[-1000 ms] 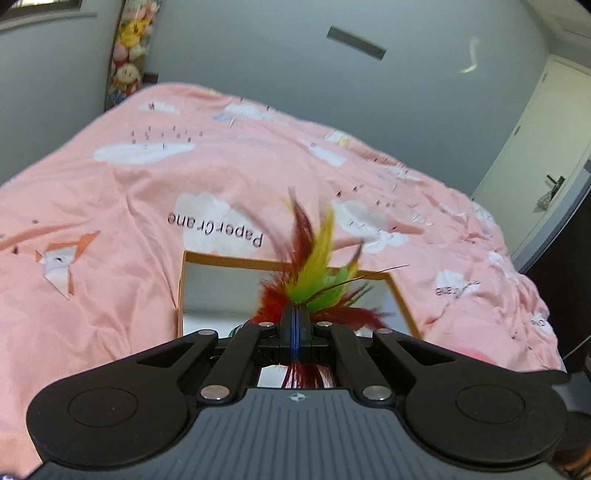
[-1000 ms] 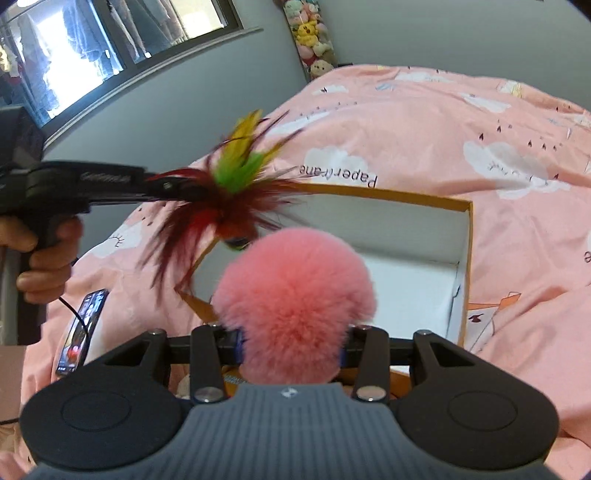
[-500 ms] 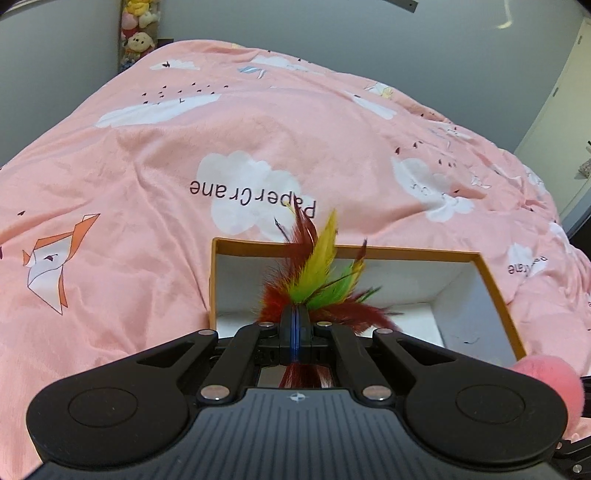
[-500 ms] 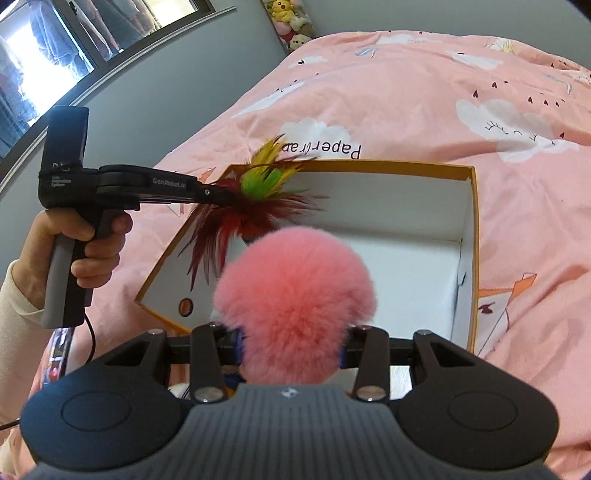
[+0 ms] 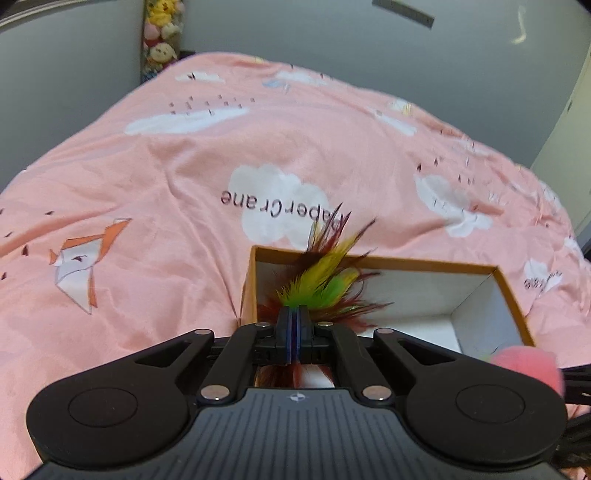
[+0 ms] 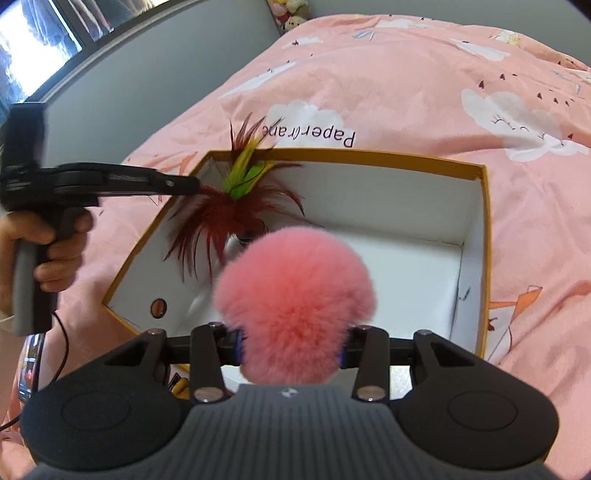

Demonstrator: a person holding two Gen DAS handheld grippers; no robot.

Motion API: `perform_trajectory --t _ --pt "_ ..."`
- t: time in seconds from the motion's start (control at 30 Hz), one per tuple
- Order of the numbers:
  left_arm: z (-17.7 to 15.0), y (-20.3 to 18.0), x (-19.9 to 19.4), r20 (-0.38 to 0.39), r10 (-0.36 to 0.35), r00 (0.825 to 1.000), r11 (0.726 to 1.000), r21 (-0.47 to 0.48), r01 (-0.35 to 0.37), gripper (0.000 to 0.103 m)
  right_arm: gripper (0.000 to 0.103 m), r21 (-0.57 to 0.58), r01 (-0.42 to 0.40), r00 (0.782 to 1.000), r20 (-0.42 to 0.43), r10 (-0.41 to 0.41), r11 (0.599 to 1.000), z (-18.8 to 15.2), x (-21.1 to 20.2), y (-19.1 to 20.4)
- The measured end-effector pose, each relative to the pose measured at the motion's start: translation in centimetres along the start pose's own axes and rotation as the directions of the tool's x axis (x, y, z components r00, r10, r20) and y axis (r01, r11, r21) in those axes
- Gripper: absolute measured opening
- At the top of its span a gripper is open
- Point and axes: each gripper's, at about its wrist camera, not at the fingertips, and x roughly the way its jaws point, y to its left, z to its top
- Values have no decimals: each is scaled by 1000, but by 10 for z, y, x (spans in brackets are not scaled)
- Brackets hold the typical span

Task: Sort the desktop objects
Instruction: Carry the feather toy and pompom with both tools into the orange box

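My left gripper (image 5: pixel 294 317) is shut on a feather toy (image 5: pixel 325 284) with red, yellow and green plumes. It hangs over the left part of an open orange box (image 5: pixel 424 264) with a white inside. In the right wrist view the same feather toy (image 6: pixel 236 206) is above the box's (image 6: pixel 369 157) far left corner, and a hand (image 6: pixel 55 251) holds the left gripper (image 6: pixel 195 184). My right gripper (image 6: pixel 291 350) is shut on a fluffy pink pompom (image 6: pixel 295 299) above the box's near side. The pompom (image 5: pixel 528 363) also shows at the right edge of the left wrist view.
The box lies on a bed with a pink cloud-print cover (image 5: pixel 166 177). Grey walls, a window (image 6: pixel 40 48) and a column of plush toys (image 5: pixel 162 33) stand beyond. A phone with a cable (image 6: pixel 31 365) lies at the lower left. A round hole (image 6: pixel 158 307) marks the box wall.
Both grippers have come down and forward over the box with their loads. The box looks larger and lies more fully under the feather toy and the pompom.
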Motion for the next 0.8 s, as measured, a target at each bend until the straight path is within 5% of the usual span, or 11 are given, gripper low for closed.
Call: perform_trajectory --t 0.27,0.47,0.8 --pt "-12 12 -34 50 79 996 994 -78 -75 7 45 -112 27 996 -82 -36 993 36 44 9" --pt "-26 21 -27 6 42 999 988 -147 -40 7 45 -190 79 983 -149 -108 979 59 97 7" --pt "-34 24 -18 -12 22 1000 984 -176 -23 7 53 -150 41 993 -105 -58 988 78 143 5"
